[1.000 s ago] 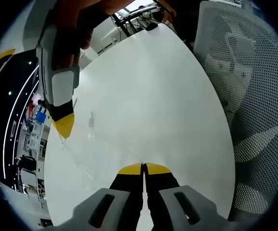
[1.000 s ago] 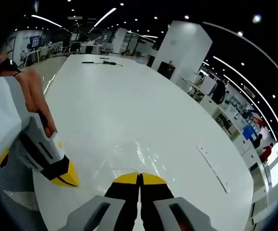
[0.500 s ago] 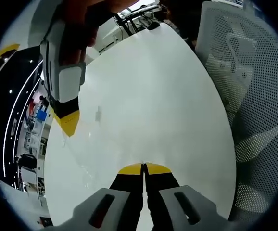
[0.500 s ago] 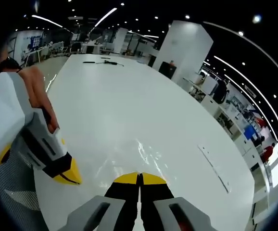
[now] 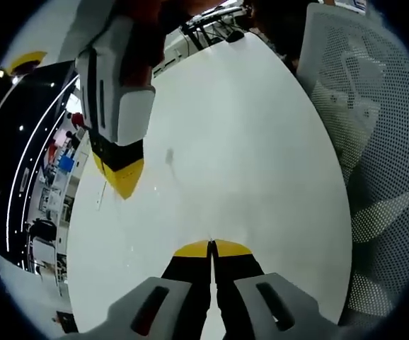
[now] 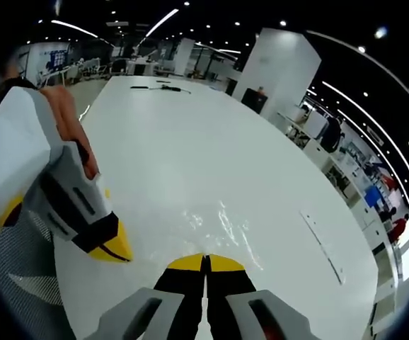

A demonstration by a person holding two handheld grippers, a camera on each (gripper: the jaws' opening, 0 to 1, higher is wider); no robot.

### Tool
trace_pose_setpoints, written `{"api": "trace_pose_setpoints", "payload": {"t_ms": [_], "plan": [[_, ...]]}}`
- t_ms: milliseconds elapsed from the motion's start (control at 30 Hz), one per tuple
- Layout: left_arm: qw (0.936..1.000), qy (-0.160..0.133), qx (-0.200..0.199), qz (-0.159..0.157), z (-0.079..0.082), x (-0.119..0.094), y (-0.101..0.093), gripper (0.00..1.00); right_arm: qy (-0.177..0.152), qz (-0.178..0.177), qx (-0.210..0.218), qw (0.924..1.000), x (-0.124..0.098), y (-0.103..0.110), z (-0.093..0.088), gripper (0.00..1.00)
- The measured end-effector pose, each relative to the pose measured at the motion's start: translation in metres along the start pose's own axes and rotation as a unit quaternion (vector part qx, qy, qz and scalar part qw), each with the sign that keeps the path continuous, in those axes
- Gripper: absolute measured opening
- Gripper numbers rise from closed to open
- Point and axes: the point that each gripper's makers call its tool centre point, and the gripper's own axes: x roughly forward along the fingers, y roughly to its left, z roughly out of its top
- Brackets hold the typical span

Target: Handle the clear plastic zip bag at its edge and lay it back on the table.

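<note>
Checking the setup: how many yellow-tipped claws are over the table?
2: the right claw shut at the zip bag; the left claw beside it, shut.

No legible text, labels, brands, numbers or signs anywhere.

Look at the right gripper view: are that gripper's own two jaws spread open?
No: the right gripper's yellow-tipped jaws meet with no gap between them, above the white table.
</note>
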Motion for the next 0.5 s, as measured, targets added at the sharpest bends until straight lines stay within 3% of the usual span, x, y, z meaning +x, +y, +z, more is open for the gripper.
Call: {"api": "trace_pose_setpoints", "payload": {"t_ms": [500], "plan": [[0.9996, 0.007, -0.017, 0.02, -0.004, -0.001, 0.013, 0.0, 0.014, 0.028, -0.017, 0.9994, 0.006, 0.021, -0.009, 0.0]]}}
